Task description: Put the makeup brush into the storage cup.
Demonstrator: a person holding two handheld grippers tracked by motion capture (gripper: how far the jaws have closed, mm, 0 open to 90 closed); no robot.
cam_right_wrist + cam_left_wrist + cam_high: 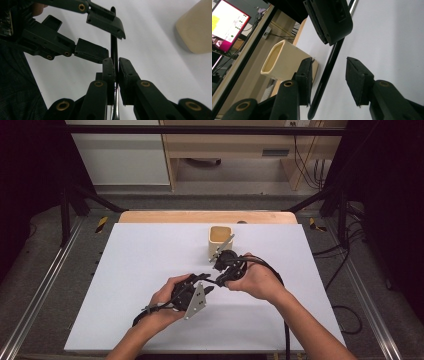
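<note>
While your right gripper (pixel 115 72) was clamped on the thin black rod (pixel 114 47), its two pads pressed against the rod from either side, and the rod ran straight up out of them. Below the pads, the rod's lower part looked shiny and metallic. You held your left gripper (pixel 329 82) with its jaws wide apart, and the same rod (pixel 329 72) passed through the gap between them, touching neither pad as far as the left gripper view showed. Seen from the right gripper, your left gripper's (pixel 100 37) jaws stood just above its own closed pads, one on each side of the rod's upper part. From the left gripper, the right gripper's black body (pixel 329 20) hung just ahead and above, over the far end of the rod.

In the high view, your two grippers met near the middle of the white table (pixel 140 270), the left gripper (pixel 207 285) just short of the right gripper (pixel 220 275). The cream square cup (pixel 220 240) stood upright just beyond your right gripper, open end up. From the left gripper, that cup (pixel 284 62) lay beyond the left-hand jaw, apart from the rod.
</note>
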